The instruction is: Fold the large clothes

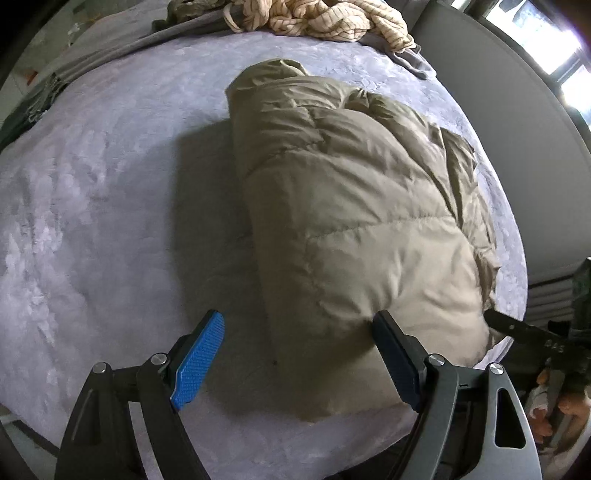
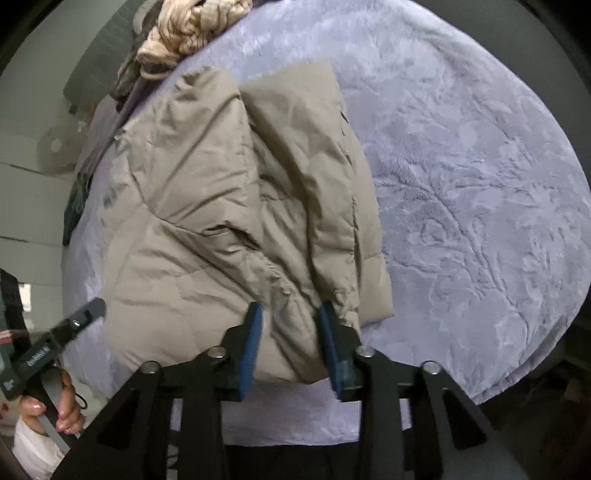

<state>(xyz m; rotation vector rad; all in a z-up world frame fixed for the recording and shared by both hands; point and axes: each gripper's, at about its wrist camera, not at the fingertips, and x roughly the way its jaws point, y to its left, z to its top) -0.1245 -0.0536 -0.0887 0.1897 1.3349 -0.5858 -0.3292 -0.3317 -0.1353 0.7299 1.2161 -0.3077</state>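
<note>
A tan puffer jacket (image 1: 351,206) lies folded into a thick bundle on a lavender plush blanket (image 1: 110,184). My left gripper (image 1: 298,352) hovers open over the jacket's near left corner, with one finger over the bare blanket and the other over the fabric; nothing is gripped. In the right wrist view a bunched fold of the jacket (image 2: 207,206) fills the gap of my right gripper (image 2: 291,343) and touches both blue pads (image 2: 251,347). One finger of the right gripper (image 1: 517,328) shows at the jacket's near right corner, and the left gripper (image 2: 74,325) appears at the lower left.
A heap of cream striped cloth (image 1: 325,18) and grey garments (image 1: 110,44) lies at the blanket's far edge. A grey padded headboard (image 1: 517,129) stands to the right. A person's hand (image 2: 62,410) holds the left gripper's handle. Bare blanket (image 2: 461,184) spreads right of the jacket.
</note>
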